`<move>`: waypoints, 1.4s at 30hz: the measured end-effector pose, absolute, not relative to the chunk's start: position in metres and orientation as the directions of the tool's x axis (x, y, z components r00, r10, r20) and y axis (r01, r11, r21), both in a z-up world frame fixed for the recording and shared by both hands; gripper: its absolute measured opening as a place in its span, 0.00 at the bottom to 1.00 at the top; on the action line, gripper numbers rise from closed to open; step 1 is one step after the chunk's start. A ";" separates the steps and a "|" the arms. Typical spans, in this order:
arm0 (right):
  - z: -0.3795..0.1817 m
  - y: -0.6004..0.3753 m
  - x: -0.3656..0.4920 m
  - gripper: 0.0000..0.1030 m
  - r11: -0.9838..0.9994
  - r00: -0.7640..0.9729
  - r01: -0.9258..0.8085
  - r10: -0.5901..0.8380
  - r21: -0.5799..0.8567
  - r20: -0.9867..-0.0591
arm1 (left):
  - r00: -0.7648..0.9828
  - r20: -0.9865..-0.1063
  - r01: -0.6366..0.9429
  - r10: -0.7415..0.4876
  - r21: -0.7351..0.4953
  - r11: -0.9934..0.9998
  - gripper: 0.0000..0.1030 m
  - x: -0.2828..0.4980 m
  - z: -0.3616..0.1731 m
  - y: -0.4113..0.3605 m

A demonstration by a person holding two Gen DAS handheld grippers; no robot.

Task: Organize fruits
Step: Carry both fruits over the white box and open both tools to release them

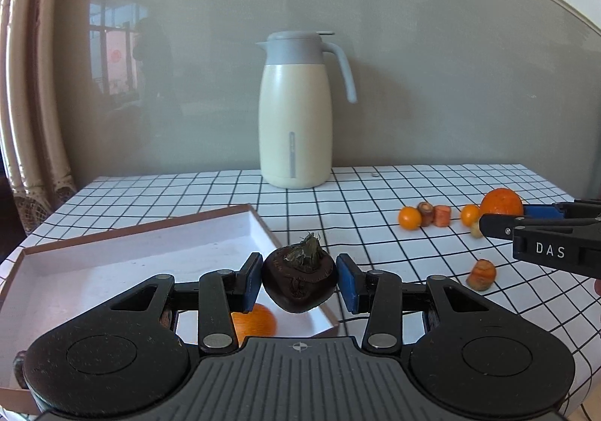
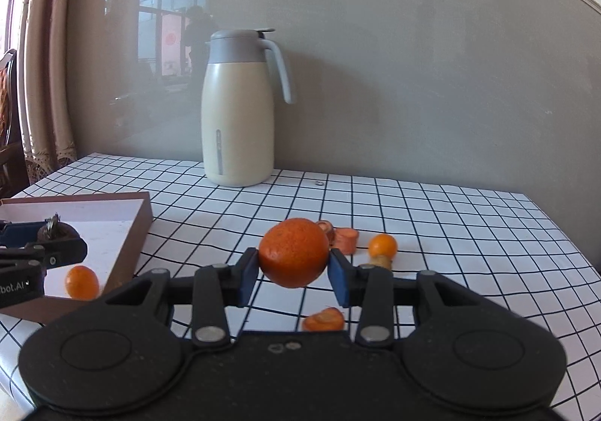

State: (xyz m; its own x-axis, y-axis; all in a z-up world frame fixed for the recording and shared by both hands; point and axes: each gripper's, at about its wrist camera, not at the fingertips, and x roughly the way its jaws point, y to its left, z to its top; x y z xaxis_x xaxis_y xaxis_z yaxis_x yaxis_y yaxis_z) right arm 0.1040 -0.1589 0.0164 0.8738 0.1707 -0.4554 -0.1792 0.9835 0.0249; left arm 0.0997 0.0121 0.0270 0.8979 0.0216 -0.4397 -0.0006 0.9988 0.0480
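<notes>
My left gripper (image 1: 299,280) is shut on a dark brown fruit (image 1: 298,280) with a dried green calyx, held above the near right corner of a shallow white box (image 1: 112,263) with a brown rim. A small orange fruit (image 1: 253,323) lies inside the box below it. My right gripper (image 2: 293,270) is shut on a large orange (image 2: 293,252), lifted over the checked tablecloth. In the left wrist view the right gripper (image 1: 503,214) and its orange (image 1: 501,201) show at the right edge. The left gripper (image 2: 56,233) appears at the left of the right wrist view, over the box (image 2: 127,233).
A cream thermos jug (image 1: 295,113) with a grey lid stands at the back against the wall. Small orange fruits (image 1: 409,218) and carrot pieces (image 1: 442,215) are scattered on the tablecloth (image 1: 357,203) at the right; another carrot piece (image 1: 482,273) lies nearer. A curtain hangs at the left.
</notes>
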 end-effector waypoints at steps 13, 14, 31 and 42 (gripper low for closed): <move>0.016 -0.128 0.107 0.31 0.974 0.868 -0.224 0.209 0.019 -0.450 | 0.900 -0.432 -0.056 0.067 0.037 0.998 0.42 0.094 0.029 0.043; 0.017 -0.126 0.106 0.31 0.973 0.869 -0.229 0.212 0.018 -0.447 | 0.900 -0.431 -0.060 0.070 0.036 0.998 0.42 0.094 0.029 0.046; 0.019 -0.075 0.108 0.31 0.947 0.848 -0.320 0.296 0.021 -0.439 | 0.888 -0.433 -0.156 0.153 0.029 0.987 0.42 0.081 0.027 0.096; 0.021 -0.037 0.105 0.31 0.911 0.823 -0.411 0.380 0.019 -0.421 | 0.878 -0.431 -0.219 0.210 0.029 0.975 0.42 0.070 0.025 0.127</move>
